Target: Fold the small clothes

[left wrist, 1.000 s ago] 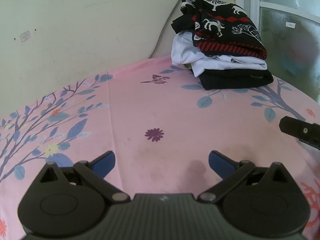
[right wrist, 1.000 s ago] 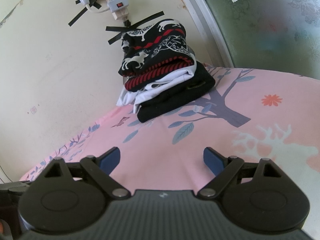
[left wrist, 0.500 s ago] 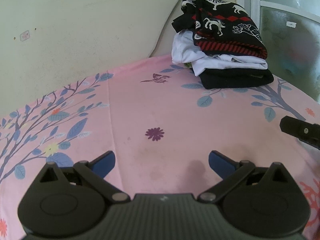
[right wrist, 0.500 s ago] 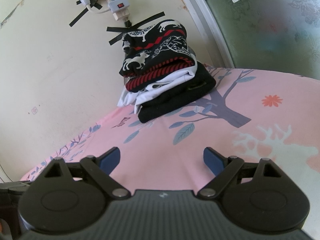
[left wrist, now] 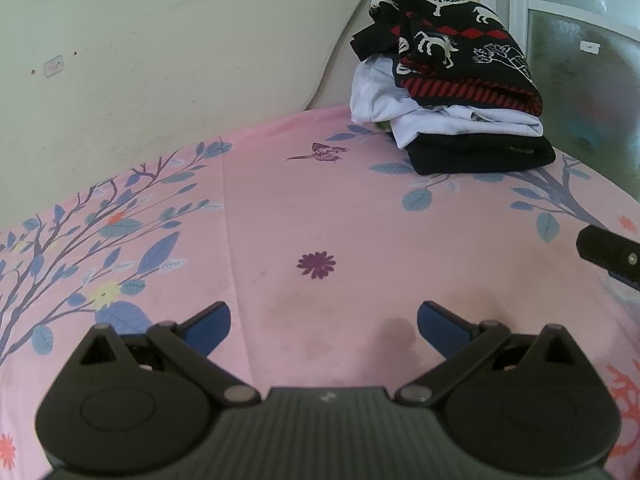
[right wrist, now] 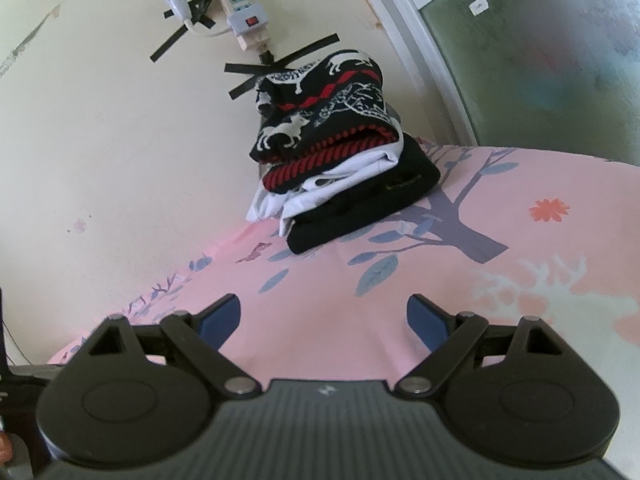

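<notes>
Landmark: the stack of folded clothes [left wrist: 452,96] at the far corner of the pink floral bedsheet [left wrist: 360,216], against the cream wall [left wrist: 160,48]. From top down — a black knit sweater with white animals and red stripes [right wrist: 320,120], a white folded garment [right wrist: 340,184], a black folded garment [right wrist: 360,208].

The left gripper [left wrist: 323,318] hangs over bare sheet well short of the stack and to its left; its blue-padded fingers [left wrist: 208,326] are spread wide, nothing between them. A purple flower print [left wrist: 316,265] lies between this gripper and the stack.

The right gripper [right wrist: 323,314] is also well short of the stack, fingers [right wrist: 430,320] spread wide and empty — only pink sheet beneath. A dark part of it shows at the right edge of the left wrist view.

Above the stack, a white power strip [right wrist: 242,12] is fixed to the wall with black tape strips [right wrist: 280,62]. Right of the stack, a frosted glass window with white frame [right wrist: 540,48].
</notes>
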### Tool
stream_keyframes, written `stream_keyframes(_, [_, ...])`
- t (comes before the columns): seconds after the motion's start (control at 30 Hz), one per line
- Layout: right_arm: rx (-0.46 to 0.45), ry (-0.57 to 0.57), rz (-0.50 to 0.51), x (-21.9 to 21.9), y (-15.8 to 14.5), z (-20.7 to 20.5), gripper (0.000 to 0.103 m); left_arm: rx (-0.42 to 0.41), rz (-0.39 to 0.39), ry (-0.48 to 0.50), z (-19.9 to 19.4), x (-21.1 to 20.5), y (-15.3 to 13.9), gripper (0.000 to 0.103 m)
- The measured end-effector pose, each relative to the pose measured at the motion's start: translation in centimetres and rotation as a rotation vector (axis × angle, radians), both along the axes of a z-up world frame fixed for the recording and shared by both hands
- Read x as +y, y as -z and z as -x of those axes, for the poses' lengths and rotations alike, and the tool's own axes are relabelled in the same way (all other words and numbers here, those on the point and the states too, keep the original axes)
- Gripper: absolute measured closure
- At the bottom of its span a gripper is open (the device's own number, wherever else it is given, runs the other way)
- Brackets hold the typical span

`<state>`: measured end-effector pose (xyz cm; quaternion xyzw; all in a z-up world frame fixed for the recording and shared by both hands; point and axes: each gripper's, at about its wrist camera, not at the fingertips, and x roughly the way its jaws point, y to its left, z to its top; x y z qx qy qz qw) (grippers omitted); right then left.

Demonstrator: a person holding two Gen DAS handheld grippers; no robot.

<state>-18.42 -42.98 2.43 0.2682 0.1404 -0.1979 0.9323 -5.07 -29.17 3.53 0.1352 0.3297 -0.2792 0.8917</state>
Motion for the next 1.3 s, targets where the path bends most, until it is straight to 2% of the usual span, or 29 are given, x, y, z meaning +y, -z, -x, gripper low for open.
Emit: stream_keyframes(1.3, [-0.017,0.004,-0.019,-0.44,0.08,0.26,0.02,0.009,-0.038,-0.032,-0.68,0.25,0.32,0.0])
